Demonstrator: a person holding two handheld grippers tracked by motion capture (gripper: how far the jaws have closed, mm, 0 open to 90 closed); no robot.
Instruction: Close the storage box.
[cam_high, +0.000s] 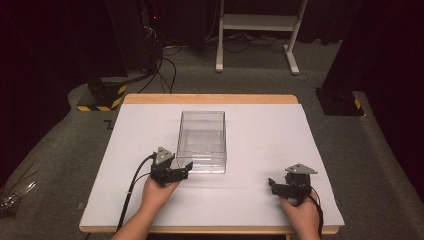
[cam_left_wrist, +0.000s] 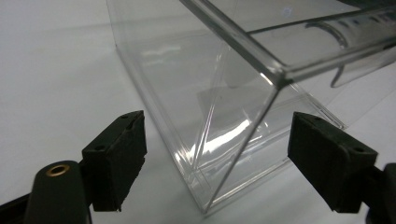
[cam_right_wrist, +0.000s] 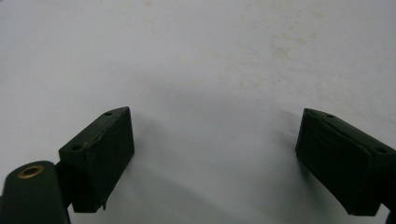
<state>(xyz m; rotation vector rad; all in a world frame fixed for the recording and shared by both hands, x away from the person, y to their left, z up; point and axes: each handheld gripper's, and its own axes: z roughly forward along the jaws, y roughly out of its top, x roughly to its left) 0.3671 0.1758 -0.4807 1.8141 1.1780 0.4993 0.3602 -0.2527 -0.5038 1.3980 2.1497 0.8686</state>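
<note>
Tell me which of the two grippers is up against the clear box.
The left gripper: its open jaws straddle the near corner of the clear box. The right gripper sits apart over bare white table.

High view: fixed above person's edge of tabletop (cam_high: 260, 130), facing forward and down, far off. Left gripper view: low, close on near corner of clear box (cam_left_wrist: 243, 79), facing it. Right gripper view: low, well right of box, facing bare tabletop. High and left views share box.
</note>
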